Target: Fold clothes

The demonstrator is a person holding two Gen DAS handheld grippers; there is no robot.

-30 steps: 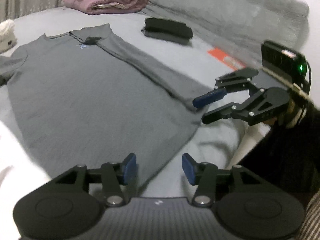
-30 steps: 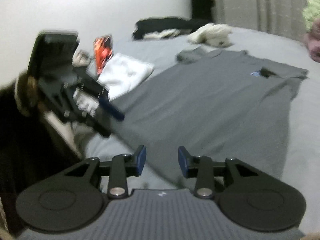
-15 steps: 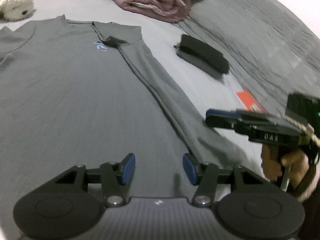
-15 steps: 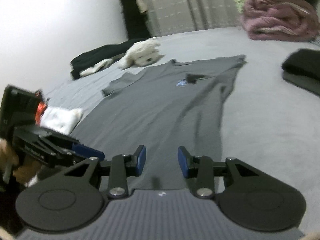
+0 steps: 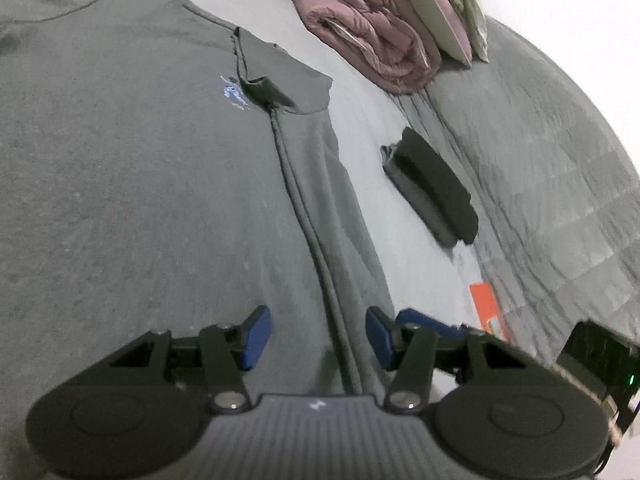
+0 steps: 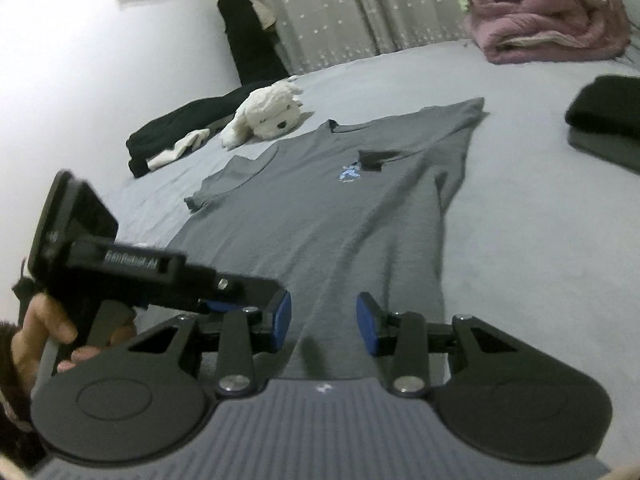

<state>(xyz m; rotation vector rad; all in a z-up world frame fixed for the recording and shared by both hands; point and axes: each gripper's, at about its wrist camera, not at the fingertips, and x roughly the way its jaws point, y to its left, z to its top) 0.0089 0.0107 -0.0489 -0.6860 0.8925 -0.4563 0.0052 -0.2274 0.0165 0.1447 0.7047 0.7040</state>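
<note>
both handheld grippers have swung in over the hem end of the grey t-shirt [image 5: 140, 184] spread flat on the bed [image 6: 540, 240], its right side already folded inward so the sleeve lies across the chest beside the small blue logo [image 5: 234, 94]. a second ago the left gripper [image 5: 318, 338] hung off the near corner of the shirt, with bare sheet under its fingers; now it sits low over the fabric, straddling the long folded edge [image 5: 304, 208] that runs up the garment. the right gripper [image 6: 324, 326] has come round from a sideways look across the bed to face up the length of the shirt, and the two tools have drawn close together, the left one passing just in front of the right one's left finger. both sets of fingers are released, with cloth beneath them but nothing pinched. the convergence at the hem suggests the first lengthwise fold is considered finished and the bottom edge is next to be taken up, though the left sleeve [image 6: 224, 184] still lies spread out, so a second side fold may come first. a white plush dog [image 6: 264, 114], dark clothes [image 6: 184, 132], a folded black garment [image 5: 432, 188] and a pink quilt [image 6: 548, 20] lie clear of the shirt.
</note>
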